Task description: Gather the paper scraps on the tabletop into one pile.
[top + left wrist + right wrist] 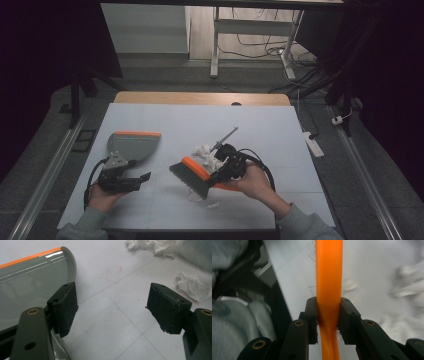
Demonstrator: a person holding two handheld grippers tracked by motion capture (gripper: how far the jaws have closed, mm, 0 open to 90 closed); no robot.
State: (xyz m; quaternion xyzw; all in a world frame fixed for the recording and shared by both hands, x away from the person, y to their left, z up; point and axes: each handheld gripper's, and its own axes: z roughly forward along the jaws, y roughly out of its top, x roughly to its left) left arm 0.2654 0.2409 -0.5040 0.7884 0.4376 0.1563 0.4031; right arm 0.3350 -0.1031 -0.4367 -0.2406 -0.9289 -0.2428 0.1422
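Observation:
A grey dustpan (132, 145) with an orange lip lies on the white mat at the left, its mouth facing away from the person. My left gripper (142, 180) sits just in front of it, open with nothing between its fingers. In the left gripper view the dustpan (30, 285) lies beside the left jaw of that gripper (112, 305). My right gripper (220, 175) is shut on the orange handle (329, 277) of a hand brush (192, 175). The brush's dark bristles point down to the left, near crumpled white paper (202, 151).
More paper wads lie by the bristles (195, 196) and ahead of the left gripper (192, 286). The white mat (200, 120) covers a wooden table (200, 98). Beyond the far edge stand desk legs and cables; a power strip (314, 142) lies off the right edge.

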